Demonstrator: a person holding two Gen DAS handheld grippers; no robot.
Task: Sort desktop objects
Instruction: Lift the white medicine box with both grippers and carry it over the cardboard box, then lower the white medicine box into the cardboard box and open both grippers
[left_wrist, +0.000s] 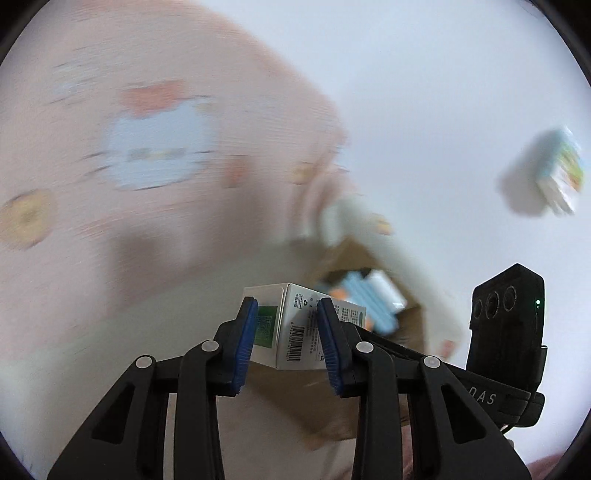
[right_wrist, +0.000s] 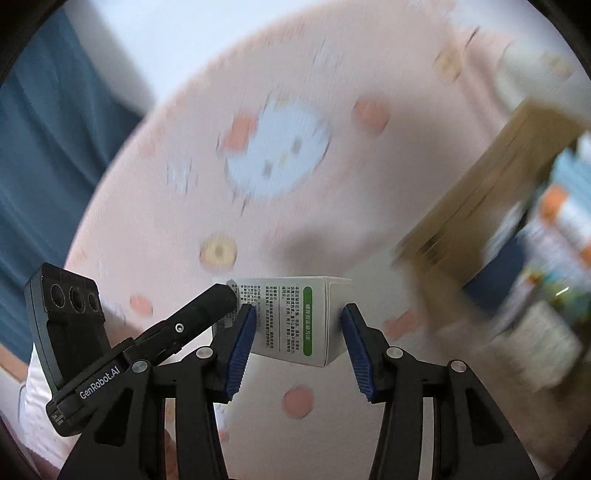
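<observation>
White carton (left_wrist: 295, 325), a small rectangular cardboard box w/ sharp edges and matte faces, sat clamped between both grippers at once. Left gripper (left_wrist: 288, 343) pinched it w/ ribbed blue pads (left_wrist: 245, 343) on black plastic fingers; faces toward that cam carried a barcode, a green QR-type panel and a recycling mark, plus fine print too small to read. Right gripper (right_wrist: 299, 345) pressed the same carton (right_wrist: 295, 321) on its left pad, while the right pad touched only the carton's far corner; a green rounded stripe and columns of Chinese text showed on that side. Ahead of the left gripper, just beyond the carton, stood a brown cardboard box (left_wrist: 373, 266), open, w/ pale blue and white packs inside, blurred. Further right, well apart, lay a small colourful carton (left_wrist: 557, 173) on the white surface. Under both grippers spread a pink mat (right_wrist: 332, 206) w/ cartoon cat face, blurred. "GenRobot.AI" read on the black arm left of the right gripper; "DAS" on the left view's arm.
</observation>
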